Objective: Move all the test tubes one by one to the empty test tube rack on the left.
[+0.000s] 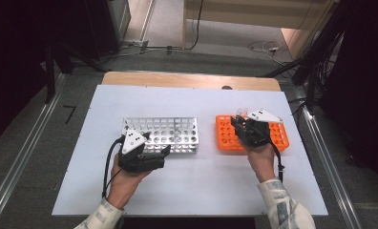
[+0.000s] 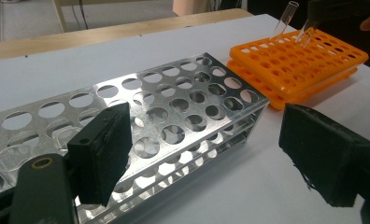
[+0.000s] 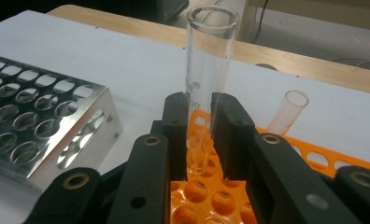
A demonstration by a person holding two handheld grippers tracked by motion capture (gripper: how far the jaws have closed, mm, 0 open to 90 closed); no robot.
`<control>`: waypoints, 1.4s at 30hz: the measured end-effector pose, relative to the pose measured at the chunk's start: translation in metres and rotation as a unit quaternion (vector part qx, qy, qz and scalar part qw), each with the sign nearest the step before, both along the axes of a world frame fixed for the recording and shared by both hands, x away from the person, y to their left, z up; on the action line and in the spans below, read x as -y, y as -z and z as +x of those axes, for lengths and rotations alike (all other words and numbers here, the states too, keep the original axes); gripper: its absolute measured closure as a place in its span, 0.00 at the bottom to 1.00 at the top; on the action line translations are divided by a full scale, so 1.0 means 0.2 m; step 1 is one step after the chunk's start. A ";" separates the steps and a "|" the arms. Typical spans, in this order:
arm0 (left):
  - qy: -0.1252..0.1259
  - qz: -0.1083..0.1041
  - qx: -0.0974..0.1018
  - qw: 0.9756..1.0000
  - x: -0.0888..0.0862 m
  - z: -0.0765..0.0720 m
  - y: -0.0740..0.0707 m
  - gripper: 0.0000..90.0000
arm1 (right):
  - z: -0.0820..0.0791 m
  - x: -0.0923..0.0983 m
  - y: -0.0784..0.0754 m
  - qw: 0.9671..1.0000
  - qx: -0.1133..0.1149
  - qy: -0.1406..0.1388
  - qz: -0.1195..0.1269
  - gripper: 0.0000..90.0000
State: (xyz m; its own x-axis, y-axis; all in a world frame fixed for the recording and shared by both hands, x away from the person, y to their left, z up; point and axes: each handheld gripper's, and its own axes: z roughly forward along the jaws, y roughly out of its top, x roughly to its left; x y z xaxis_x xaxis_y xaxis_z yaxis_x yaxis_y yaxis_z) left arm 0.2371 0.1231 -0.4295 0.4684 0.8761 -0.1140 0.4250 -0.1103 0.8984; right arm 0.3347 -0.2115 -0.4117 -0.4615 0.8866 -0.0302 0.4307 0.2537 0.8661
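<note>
Right hand-held gripper (image 3: 199, 140) — grasping test tube (image 3: 206, 70) | left (image 2: 211, 154) — released | print unreadable

Evenly lit from overhead, bright on the white worktop (image 1: 196, 191), dark at both side edges. Glare on the metal rack (image 2: 174, 102). Soft, low resolution; near jaws blurred.

Table (image 1: 187, 186) carries two racks side by side, apart: metal rack (image 1: 170, 131) on the left, plastic rack (image 1: 225, 136) on the right. Left gripper (image 1: 165, 151) sits at the near edge of the metal rack, jaws apart astride its near right corner. Right gripper (image 1: 236, 123) is above the plastic rack, gripping a test tube (image 3: 206, 88) upright over the holes. A second tube (image 3: 290, 112) stands tilted in the plastic rack, behind and to the right of the held one.
</note>
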 end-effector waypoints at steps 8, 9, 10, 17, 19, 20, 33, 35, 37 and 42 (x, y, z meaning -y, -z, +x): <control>0.002 0.002 -0.002 1.000 0.01 0.00 0.01 0.19 | -0.10 0.05 -0.01 1.000 -0.005 -0.016 0.006 0.81; 0.002 0.002 -0.002 1.000 0.01 0.00 0.01 0.19 | -0.11 0.05 -0.01 1.000 -0.006 -0.018 0.007 0.81; 0.002 0.003 -0.002 1.000 0.01 0.00 0.01 0.19 | -0.12 0.06 -0.01 1.000 -0.007 -0.020 0.007 0.81; 0.004 0.003 -0.002 1.000 0.01 0.00 0.01 0.19 | -0.20 0.06 -0.01 0.999 -0.008 -0.038 0.004 0.81; 0.004 0.004 -0.003 1.000 0.02 0.00 0.01 0.19 | -0.22 0.06 -0.01 0.999 -0.011 -0.041 0.003 0.81; 0.004 0.003 -0.003 1.000 0.02 -0.01 0.01 0.19 | -0.22 0.06 0.00 0.999 -0.012 -0.042 0.002 0.81; 0.006 0.002 -0.001 1.000 0.02 -0.01 0.01 0.19 | -0.30 0.00 0.01 0.997 -0.022 -0.070 0.003 0.81; 0.006 0.002 -0.001 1.000 0.02 -0.01 0.01 0.19 | -0.31 -0.02 0.02 0.997 -0.025 -0.075 0.003 0.81; 0.006 0.001 0.000 1.000 0.02 -0.02 0.01 0.19 | -0.32 -0.04 0.02 0.996 -0.027 -0.080 0.002 0.81; 0.010 0.002 0.000 1.000 0.03 -0.02 0.01 0.19 | -0.34 -0.08 0.03 0.995 -0.028 -0.093 -0.002 0.81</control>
